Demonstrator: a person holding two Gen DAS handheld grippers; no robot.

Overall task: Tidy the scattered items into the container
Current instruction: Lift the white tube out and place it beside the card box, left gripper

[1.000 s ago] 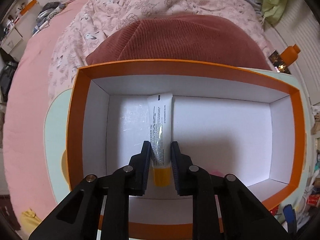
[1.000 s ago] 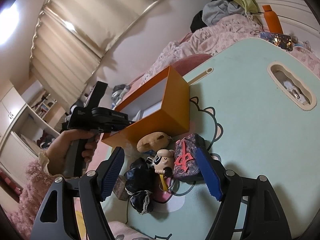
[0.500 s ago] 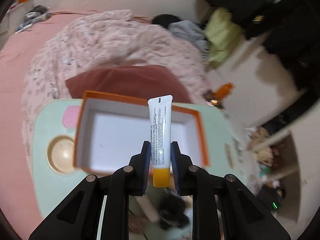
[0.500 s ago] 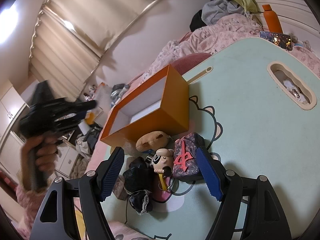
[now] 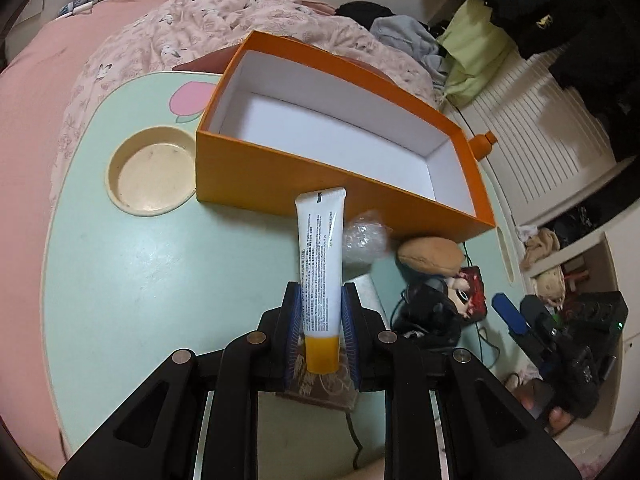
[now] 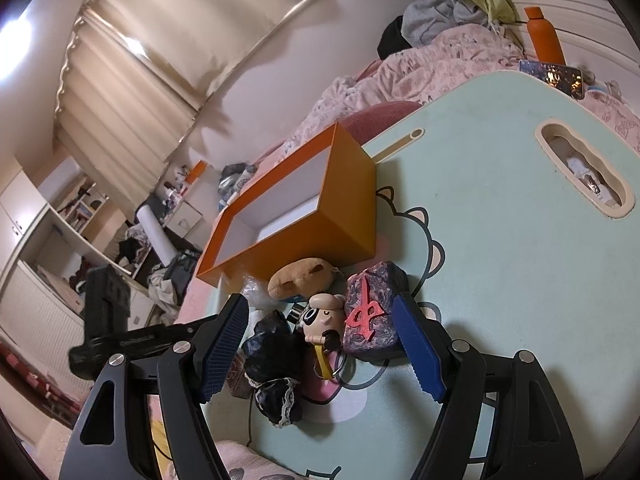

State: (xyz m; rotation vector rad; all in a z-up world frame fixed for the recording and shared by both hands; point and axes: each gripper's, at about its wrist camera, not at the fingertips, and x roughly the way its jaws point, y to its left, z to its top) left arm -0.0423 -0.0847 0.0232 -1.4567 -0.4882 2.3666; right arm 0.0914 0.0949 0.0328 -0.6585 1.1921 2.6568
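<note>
We see the left gripper [image 5: 320, 330] clamped tight on a smooth white plastic tube [image 5: 321, 256] w/ a yellow-orange cap, lower centre of the left wrist view. Tube stands crimp-end up, fine black print down its back, too small to read.

Behind it, upper centre, the orange cardboard box [image 5: 288, 174], rectangular, matte white inside, sits on the mint-green table [image 5: 140, 272], which has a round cream cup recess at left.

In the right wrist view the right gripper [image 6: 322, 346], ribbed blue pads, jaws apart, nothing pinched. Between them, centre frame: a fuzzy brown plush [image 6: 302, 278], a panda figure [image 6: 322, 318], a marbled purple block [image 6: 372, 316] bearing a red character, and crinkly black lace-trimmed fabric [image 6: 274, 372].
</note>
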